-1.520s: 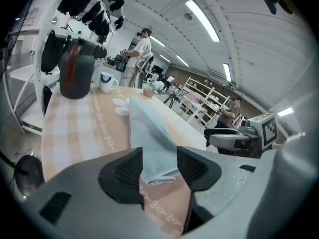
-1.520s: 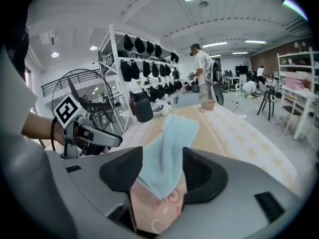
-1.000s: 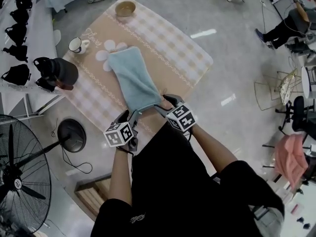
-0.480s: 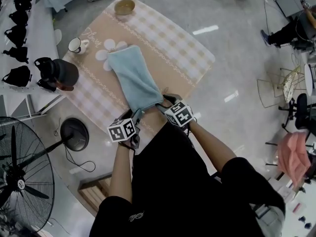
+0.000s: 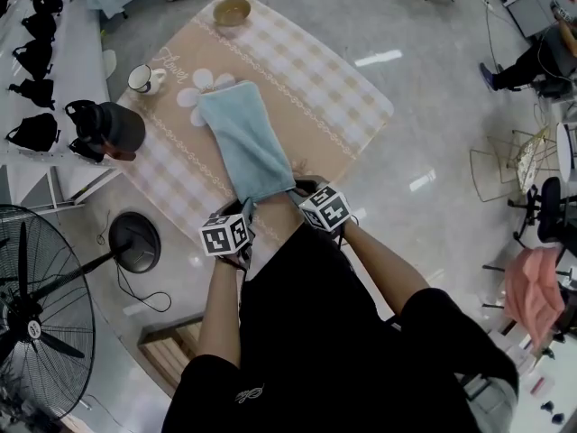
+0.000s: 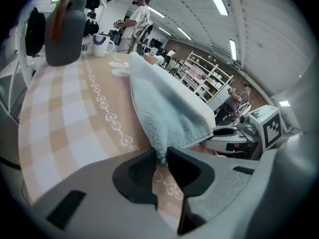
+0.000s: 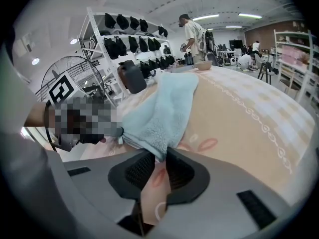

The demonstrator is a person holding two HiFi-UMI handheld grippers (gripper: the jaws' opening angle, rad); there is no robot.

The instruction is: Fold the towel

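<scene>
Both pairs of jaws have just been closing, and each now stands narrow and pinched on cloth. The left gripper (image 6: 160, 158) has one near corner of the towel (image 6: 169, 108) nipped between its pads; the right gripper (image 7: 160, 158) has the other corner. That suggests the grasp is made and the fold itself can begin, probably by carrying this edge toward the mug (image 5: 140, 80). The towel (image 5: 245, 142) lies flat on the checked tablecloth (image 5: 315, 79), its far end just beside the mug and its near end well away from it, at the grippers. In the head view the marker cubes cover the pinch, so only the two gripper views show it. The head view alone shows the towel's whole length, and how far the held edge lies from the mug.
</scene>
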